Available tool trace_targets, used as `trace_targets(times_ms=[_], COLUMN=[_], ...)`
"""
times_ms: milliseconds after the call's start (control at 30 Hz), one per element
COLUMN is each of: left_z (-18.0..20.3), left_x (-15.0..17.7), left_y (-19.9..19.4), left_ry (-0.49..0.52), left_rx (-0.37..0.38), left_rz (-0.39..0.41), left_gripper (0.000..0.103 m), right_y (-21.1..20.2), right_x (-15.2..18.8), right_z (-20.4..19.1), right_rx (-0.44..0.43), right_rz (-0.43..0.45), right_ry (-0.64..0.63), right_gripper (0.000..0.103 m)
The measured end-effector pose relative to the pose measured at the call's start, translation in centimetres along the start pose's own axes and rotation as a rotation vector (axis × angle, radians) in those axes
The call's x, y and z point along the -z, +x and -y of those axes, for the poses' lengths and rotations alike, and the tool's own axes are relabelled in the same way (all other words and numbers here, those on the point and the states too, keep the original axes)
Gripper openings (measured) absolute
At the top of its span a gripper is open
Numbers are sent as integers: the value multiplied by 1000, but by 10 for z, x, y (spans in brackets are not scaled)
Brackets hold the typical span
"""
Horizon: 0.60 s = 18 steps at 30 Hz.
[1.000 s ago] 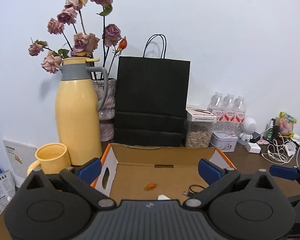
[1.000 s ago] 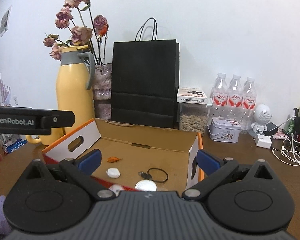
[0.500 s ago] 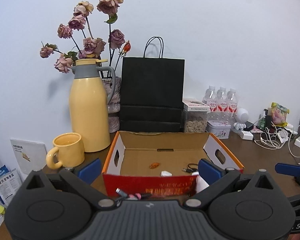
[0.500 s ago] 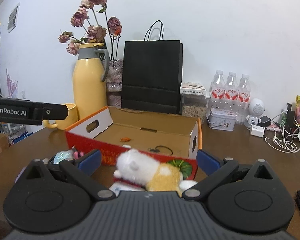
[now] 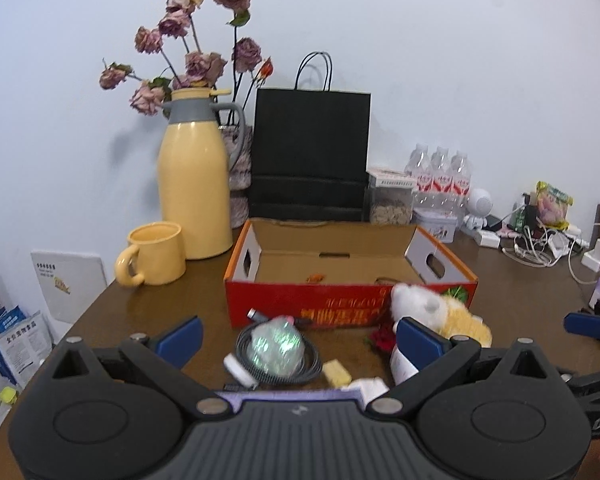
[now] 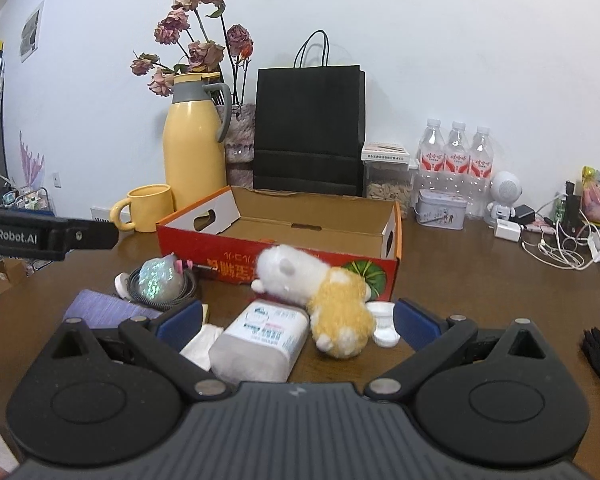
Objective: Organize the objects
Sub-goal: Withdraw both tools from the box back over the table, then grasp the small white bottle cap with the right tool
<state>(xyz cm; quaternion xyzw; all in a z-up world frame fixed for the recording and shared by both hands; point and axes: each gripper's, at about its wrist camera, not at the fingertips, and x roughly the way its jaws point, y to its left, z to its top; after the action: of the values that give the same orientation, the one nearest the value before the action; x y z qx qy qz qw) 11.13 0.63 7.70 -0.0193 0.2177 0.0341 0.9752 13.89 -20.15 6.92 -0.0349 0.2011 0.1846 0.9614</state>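
I have both tools hovering over the near edge of the brown table (image 6: 480, 264), and neither one holds anything. The left gripper (image 5: 298, 338) has its blue-padded fingers spread wide apart, and between them I see an iridescent ball (image 5: 276, 346) resting on a coil of black cable (image 5: 306, 370), with a small yellow block (image 5: 336, 374) just to the right of the coil. The right gripper (image 6: 298, 322) is likewise wide apart; between its fingers lies a white bottle (image 6: 260, 340) on its side, touching a white and yellow plush toy (image 6: 320, 290) that leans against the red front wall of the cardboard box (image 6: 340, 222).

The box sits in the middle of the table with its top open. In the left view I can make out a small orange item (image 5: 315, 278) on its floor near the front wall; the rest of the floor is mostly hidden from here. A purple cloth (image 6: 104, 312) lies near left, close to the cable coil, and a white cap (image 6: 384, 322) sits just right of the plush.

Beyond the box stand a yellow mug (image 5: 152, 254), a yellow thermos jug (image 5: 194, 184), a vase of dried roses (image 5: 196, 56), a black paper bag (image 5: 312, 152), a jar of seeds (image 6: 388, 182), three water bottles (image 6: 454, 152) and a small tin (image 6: 440, 208). Chargers and white cables (image 6: 560, 244) clutter the far right.
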Motion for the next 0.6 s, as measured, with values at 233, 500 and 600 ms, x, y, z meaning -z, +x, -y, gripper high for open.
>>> trace_targets(times_ms=[233, 500, 600], left_z=[-12, -18, -19], left_x=[21, 54, 65], left_y=[-7, -5, -3], left_ry=[-9, 5, 2], left_rx=[-17, -24, -19], left_rz=[-44, -125, -152], left_gripper=[103, 103, 103], right_y=[-14, -18, -16], right_x=[16, 40, 51], right_z=[2, 8, 9], right_rx=[2, 22, 29], right_rz=[-15, -68, -100], right_ry=[14, 25, 23], right_gripper=[103, 103, 103])
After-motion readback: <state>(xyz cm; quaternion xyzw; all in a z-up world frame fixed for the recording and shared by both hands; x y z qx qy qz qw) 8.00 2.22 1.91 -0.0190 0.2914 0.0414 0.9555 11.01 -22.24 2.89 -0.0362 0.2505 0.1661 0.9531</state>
